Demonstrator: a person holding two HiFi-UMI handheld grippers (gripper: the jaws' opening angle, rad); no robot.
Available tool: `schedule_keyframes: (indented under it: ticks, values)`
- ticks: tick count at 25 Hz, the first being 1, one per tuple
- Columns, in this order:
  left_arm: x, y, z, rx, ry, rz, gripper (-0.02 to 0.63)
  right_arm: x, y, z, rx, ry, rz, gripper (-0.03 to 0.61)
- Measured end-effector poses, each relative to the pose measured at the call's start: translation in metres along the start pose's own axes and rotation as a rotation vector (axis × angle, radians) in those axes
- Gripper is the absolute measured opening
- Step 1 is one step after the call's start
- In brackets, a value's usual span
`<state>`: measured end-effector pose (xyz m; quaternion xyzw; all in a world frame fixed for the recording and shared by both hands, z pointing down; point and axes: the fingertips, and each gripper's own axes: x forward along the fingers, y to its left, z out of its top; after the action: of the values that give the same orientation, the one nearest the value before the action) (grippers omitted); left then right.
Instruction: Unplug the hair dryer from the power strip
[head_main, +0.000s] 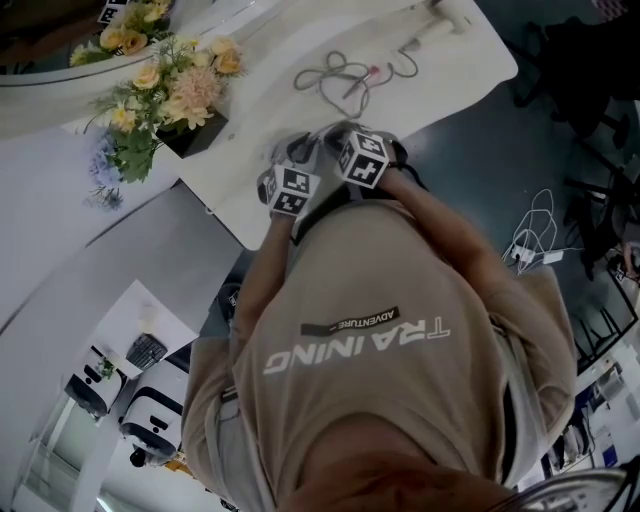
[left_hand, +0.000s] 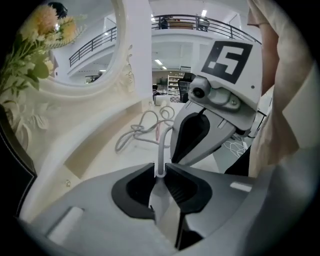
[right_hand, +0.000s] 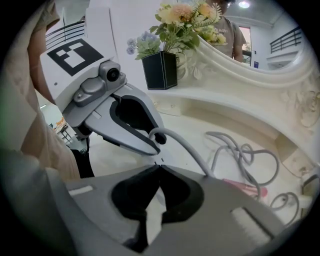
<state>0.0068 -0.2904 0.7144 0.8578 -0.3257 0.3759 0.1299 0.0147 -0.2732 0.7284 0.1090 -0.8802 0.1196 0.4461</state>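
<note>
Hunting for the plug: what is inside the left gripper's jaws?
The left gripper is shut on a grey cord that rises from its jaws toward the coil on the table. A pale piece shows low between them; the jaws cover the rest, so no plug is confirmed.

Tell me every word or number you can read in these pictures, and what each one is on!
"TRAINING": big pale letters on the person's shirt, upside down in the head view.
"ADVENTURE": small dark label on the same shirt, also upside down.
Left marker cube and right marker cube: only black-and-white square patterns, no words.
Nothing else can be read in any view.
</note>
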Motion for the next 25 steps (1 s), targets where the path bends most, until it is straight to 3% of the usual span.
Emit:
schedule_keyframes:
  ticks: [12, 19, 25]
  values:
    - [-0.005, 0.003, 0.009, 0.001, -0.049, 0.035, 0.061, 0.000, 0.000, 0.000, -0.003, -0.013, -0.017, 0.005]
    - [-0.031, 0.009, 0.045, -0.024, -0.096, 0.026, 0.060, -0.002, 0.000, 0.000, -0.013, -0.021, -0.019, 0.005]
    - [-0.042, 0.005, 0.065, 0.020, -0.075, 0.001, 0.060, -0.003, 0.001, 0.000, -0.008, -0.030, -0.003, 0.005]
